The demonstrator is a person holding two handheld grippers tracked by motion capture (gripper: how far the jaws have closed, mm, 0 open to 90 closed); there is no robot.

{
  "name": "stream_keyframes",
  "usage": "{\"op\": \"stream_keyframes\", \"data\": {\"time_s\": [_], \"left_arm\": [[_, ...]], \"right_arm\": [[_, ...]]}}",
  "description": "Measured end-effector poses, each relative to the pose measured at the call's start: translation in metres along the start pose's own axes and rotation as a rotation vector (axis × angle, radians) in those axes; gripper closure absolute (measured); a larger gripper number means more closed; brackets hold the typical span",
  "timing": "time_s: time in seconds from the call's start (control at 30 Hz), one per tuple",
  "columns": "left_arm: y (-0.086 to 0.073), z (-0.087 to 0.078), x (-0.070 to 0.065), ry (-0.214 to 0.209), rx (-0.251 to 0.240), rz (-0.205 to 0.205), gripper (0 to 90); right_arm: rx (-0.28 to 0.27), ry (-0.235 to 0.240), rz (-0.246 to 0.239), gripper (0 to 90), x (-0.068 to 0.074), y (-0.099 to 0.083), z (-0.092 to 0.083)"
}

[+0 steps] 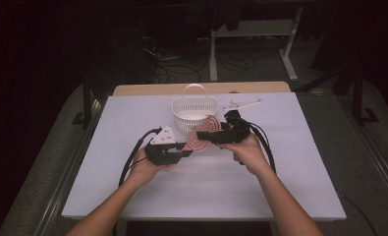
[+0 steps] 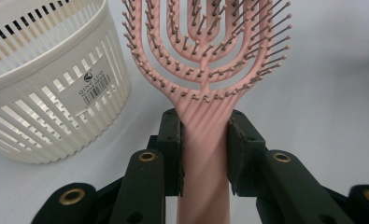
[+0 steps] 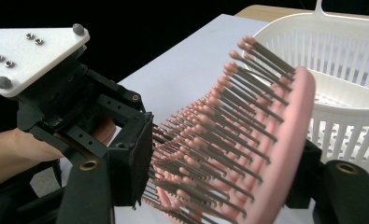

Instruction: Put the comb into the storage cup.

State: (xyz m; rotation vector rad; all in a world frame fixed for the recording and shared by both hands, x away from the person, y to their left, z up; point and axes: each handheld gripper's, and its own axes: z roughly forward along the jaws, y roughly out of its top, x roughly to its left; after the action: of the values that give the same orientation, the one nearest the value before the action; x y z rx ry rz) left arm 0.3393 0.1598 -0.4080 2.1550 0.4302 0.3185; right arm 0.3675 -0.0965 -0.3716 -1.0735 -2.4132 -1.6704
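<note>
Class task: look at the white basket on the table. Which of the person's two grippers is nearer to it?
Right. The right gripper sits just in front of the white basket, at the pink hairbrush head; the left gripper holds the handle farther back.

A white table (image 1: 132, 196) stands in a dark room with cables (image 1: 181, 64) on the floor.

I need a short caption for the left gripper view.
Left gripper clamps pink hairbrush by its handle beside white slatted basket.
</note>
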Motion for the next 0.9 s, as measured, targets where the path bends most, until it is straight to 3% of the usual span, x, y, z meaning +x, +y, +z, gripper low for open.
{"op": "stream_keyframes", "data": {"time_s": [0.9], "left_arm": [[-0.0024, 0.0055, 0.0007, 0.023, 0.013, 0.033, 70.7]], "right_arm": [[-0.012, 0.003, 0.0, 58.1, 0.0017, 0.0003, -0.0003]]}}
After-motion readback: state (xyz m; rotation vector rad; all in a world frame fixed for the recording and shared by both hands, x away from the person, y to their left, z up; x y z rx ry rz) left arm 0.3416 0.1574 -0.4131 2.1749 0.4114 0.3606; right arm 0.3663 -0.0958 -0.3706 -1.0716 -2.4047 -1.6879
